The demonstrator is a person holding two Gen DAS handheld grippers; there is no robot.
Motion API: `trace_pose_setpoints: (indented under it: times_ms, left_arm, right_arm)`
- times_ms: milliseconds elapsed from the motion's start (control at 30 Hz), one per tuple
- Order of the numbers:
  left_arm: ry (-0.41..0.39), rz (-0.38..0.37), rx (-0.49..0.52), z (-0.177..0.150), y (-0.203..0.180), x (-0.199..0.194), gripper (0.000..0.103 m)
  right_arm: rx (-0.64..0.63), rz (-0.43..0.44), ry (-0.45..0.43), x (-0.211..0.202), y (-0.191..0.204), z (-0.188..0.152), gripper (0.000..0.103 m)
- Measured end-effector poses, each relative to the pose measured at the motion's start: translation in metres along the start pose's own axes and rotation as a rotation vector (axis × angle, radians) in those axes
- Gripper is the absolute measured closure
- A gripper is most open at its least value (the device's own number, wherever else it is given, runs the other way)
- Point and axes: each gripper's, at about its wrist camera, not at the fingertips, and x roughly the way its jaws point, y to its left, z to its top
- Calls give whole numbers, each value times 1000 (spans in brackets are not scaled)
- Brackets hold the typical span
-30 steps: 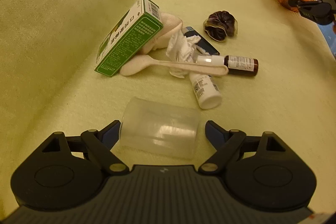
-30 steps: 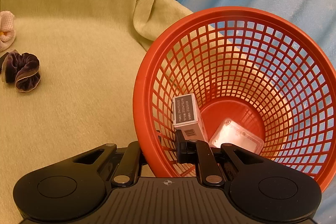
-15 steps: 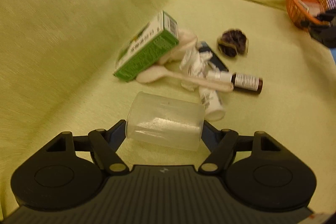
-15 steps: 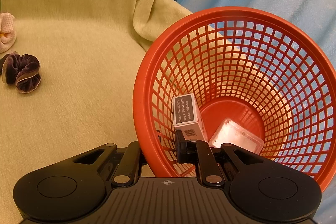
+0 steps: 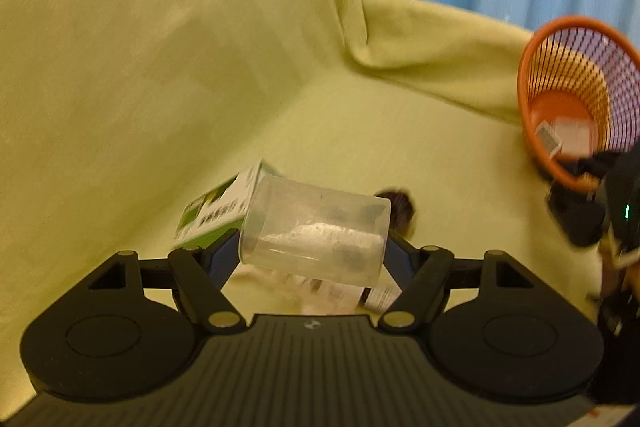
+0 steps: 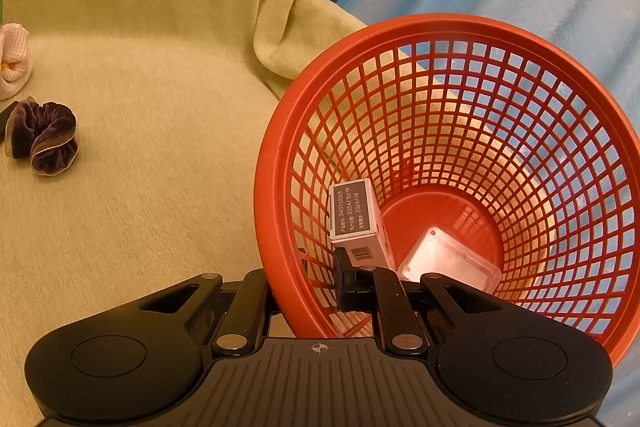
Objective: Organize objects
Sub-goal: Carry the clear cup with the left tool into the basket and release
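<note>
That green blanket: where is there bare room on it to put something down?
The widest bare stretch of the green blanket lies between the dark scrunchie and the orange basket. Another runs behind the green box toward the blanket's fold. It is crowded around that box, where small items pile together. The basket already holds a small box and a clear case.

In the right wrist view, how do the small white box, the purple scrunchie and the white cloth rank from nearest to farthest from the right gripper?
1. Small white box: inside the orange basket, just ahead of the right gripper.
2. Purple scrunchie: on the blanket, far left.
3. White cloth: left edge, beyond the scrunchie.
</note>
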Motion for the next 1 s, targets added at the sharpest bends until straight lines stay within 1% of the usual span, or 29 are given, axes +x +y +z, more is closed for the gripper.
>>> trace_pose_setpoints:
  times_ms: [133,233,533,700,933,967,1000]
  left_arm:
    - [-32,-6,-29,18,-10,7,32]
    - [-48,-28,-32,31,-20,11,32]
    - [-81,-146,20,66,-60,12,32]
    - [-99,-259,83,90,-97,8,32]
    - [-135,-445,202,125,-170,8,32]
    - [-134,-477,215,128,-179,11,29]
    - [-136,-504,223,132,-187,13,24]
  right_arm:
    - [3,1,-1,0,0,0,93]
    - [7,2,-2,0,-1,1,93]
    - [15,5,-4,0,-4,1,93]
    - [17,6,-4,1,-4,2,93]
    - [32,9,-7,3,-5,6,93]
    - [32,9,-7,3,-6,6,93]
    - [33,9,-7,3,-6,7,93]
